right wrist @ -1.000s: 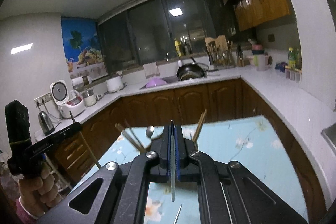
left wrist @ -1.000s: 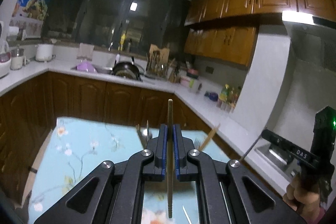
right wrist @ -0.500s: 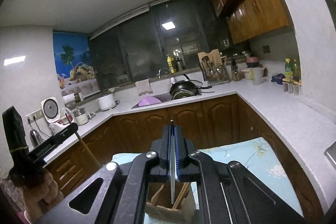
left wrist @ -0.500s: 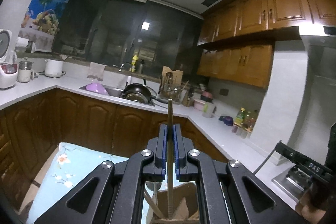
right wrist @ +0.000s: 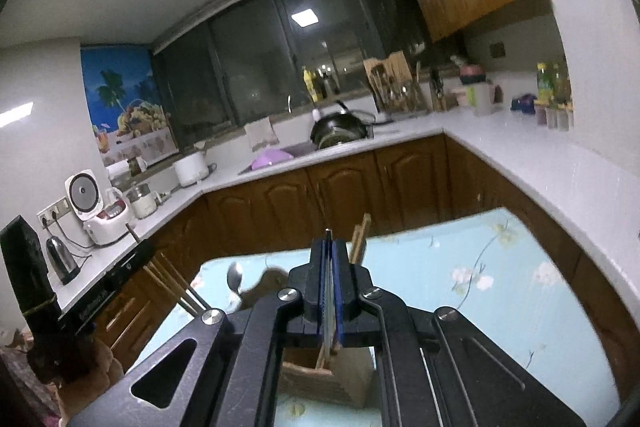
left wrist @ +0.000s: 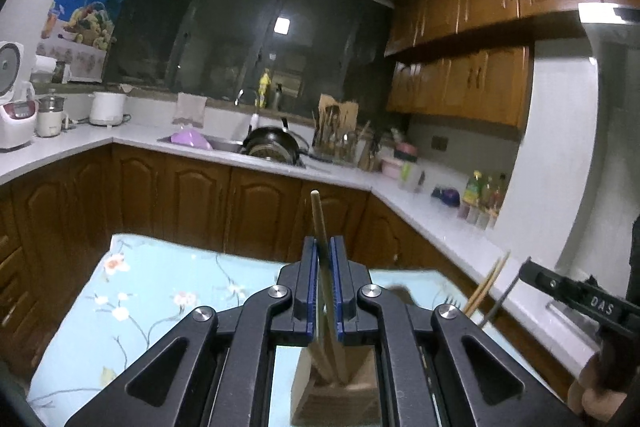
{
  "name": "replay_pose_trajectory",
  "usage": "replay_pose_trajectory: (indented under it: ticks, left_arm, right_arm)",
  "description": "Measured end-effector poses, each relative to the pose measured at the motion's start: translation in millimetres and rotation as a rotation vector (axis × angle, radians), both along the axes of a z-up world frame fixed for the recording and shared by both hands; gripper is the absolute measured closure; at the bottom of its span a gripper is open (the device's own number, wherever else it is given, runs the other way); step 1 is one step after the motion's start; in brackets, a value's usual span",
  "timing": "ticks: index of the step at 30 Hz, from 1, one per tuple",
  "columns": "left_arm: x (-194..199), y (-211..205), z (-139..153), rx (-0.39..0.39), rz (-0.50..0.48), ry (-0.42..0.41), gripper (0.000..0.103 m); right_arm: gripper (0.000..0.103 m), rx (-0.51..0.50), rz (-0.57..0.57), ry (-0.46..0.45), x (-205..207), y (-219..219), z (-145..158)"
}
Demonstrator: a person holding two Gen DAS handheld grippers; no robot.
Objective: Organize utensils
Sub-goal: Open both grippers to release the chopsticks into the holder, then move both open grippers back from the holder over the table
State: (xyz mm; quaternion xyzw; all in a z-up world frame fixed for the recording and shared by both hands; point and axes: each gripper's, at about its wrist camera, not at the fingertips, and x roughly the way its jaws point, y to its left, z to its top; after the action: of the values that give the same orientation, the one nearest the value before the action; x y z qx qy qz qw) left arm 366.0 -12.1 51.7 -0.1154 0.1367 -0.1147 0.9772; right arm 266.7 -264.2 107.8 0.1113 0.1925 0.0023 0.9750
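My left gripper (left wrist: 323,259) is shut on a wooden chopstick (left wrist: 317,215) that tilts slightly and reaches down into a wooden utensil holder (left wrist: 336,399) below the jaws. My right gripper (right wrist: 329,259) is shut on a thin metal utensil (right wrist: 328,291) whose lower end goes into the same wooden holder (right wrist: 324,379). More chopsticks (right wrist: 360,239) and a spoon (right wrist: 235,277) stand in the holder. The right gripper (left wrist: 576,301) shows at the right edge of the left wrist view, and the left gripper (right wrist: 100,291) at the left of the right wrist view.
The holder stands on a light blue flowered tablecloth (left wrist: 160,291). Brown cabinets and a white L-shaped counter (left wrist: 420,203) run behind, with a sink, a black pan (left wrist: 272,145), a rice cooker (right wrist: 96,203) and a kettle (right wrist: 60,259).
Both grippers have come down over the wooden holder with their utensils. The chopstick in the left gripper now leans instead of standing straight.
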Motion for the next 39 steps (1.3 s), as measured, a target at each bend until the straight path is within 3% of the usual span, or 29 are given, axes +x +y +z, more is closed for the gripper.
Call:
replay_pose_trajectory:
  ticks: [4,13,22,25,27,29,35,37,39]
  left_arm:
    - [8,0,-2,0.019,-0.022,0.048,0.097]
    - [7,15,20,0.04,-0.041,0.063,0.097]
    - [11,18,19,0.041,-0.04,0.07,0.097]
    - [10,20,17,0.036,-0.045,0.089,0.097]
    - [8,21,18,0.026,-0.046,0.099,0.093]
    - [4,23,20,0.012,-0.05,0.091,0.086]
    - [-19,24,17,-0.01,-0.04,0.069,0.064]
    - [-26,26,15,-0.018,-0.022,0.07,0.047]
    - [-37,32,13,-0.034,-0.005,0.064,0.038]
  right_arm:
    - [0.1,0.016,0.005,0.032,4,-2,-10]
    - [0.1,0.014,0.0,0.038,6,-2,-6]
    - [0.098,0.039,0.006,0.044,8,-5,-9]
    - [0.09,0.076,0.009,0.046,6,-10,-12]
    - [0.077,0.08,-0.001,0.029,1,-12,-9]
    - [0.054,0.086,-0.004,0.002,-7,-12,-6]
    - [0.038,0.096,-0.007,-0.02,-22,-11,2]
    - [0.032,0.093,-0.007,-0.024,-28,-10,2]
    - [0.025,0.094,0.001,-0.03,-35,-9,0]
